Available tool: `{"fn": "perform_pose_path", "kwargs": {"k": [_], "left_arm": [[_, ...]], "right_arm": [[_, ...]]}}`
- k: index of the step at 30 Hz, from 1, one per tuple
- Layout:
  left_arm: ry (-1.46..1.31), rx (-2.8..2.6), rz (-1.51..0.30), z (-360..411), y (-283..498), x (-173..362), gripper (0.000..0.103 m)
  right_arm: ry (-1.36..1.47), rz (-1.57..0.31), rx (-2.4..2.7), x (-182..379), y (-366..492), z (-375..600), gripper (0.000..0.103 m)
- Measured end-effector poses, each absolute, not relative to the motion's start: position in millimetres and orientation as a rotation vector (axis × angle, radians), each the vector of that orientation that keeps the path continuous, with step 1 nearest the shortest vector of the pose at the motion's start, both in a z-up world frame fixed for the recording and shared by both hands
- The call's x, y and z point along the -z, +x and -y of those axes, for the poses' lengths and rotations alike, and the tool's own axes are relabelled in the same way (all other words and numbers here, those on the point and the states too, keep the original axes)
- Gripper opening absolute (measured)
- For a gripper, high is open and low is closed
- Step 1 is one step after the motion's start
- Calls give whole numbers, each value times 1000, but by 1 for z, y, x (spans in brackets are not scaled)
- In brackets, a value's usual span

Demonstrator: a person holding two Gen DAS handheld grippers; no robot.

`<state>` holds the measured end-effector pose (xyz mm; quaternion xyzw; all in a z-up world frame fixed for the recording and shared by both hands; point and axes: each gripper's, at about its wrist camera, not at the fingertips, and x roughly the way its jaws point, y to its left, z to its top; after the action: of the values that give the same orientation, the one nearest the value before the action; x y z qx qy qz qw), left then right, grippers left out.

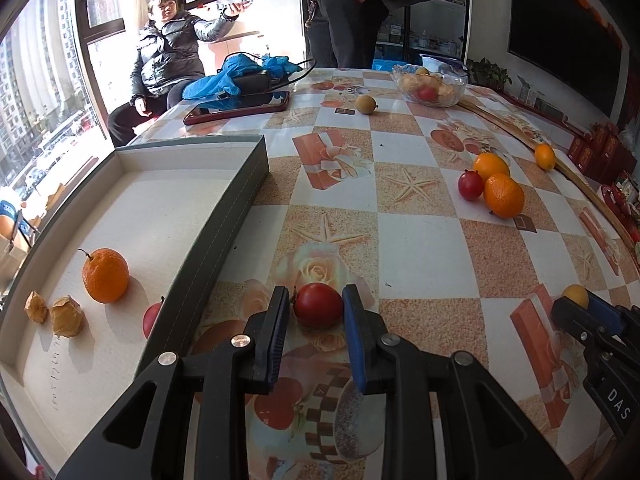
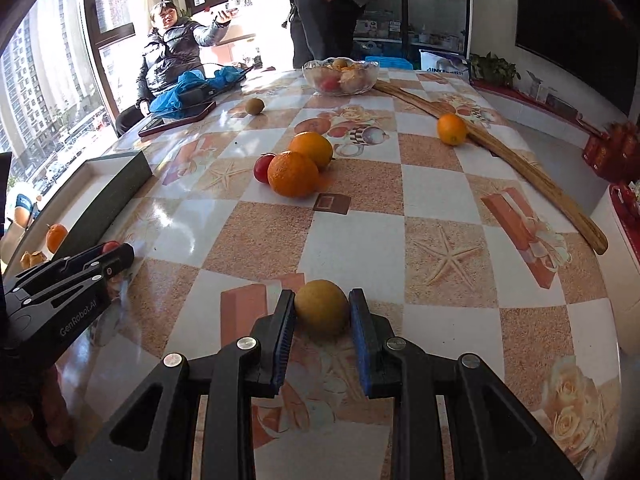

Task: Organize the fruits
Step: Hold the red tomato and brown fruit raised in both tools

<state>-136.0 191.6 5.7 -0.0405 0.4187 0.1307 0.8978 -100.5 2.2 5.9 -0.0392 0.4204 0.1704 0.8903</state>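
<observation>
Left hand-held gripper tilts down toward the surface, its pads pinching a red fruit that sits just right of the grey tray wall. Right hand-held gripper tilts down likewise, pads clamped on a yellow-brown fruit resting on the surface. Open checkered cloth lies ahead of both. Two oranges and a small red fruit cluster mid-surface, well apart from the grippers.

A table covered in a checked, patterned cloth is shown. Laid on it are a shallow grey box, loose oranges, small red fruits, a glass bowl, a wooden strip and a phone.
</observation>
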Motion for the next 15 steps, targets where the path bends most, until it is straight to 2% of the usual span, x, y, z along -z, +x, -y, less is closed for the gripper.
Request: {"fn": "perform_pose_path", "kwargs": {"k": [15], "left_arm": [[-81,-272,-866,-192,-136,-6,30]], "right_arm": [[-72,-871,-357,-6,-101,-1,28]]}}
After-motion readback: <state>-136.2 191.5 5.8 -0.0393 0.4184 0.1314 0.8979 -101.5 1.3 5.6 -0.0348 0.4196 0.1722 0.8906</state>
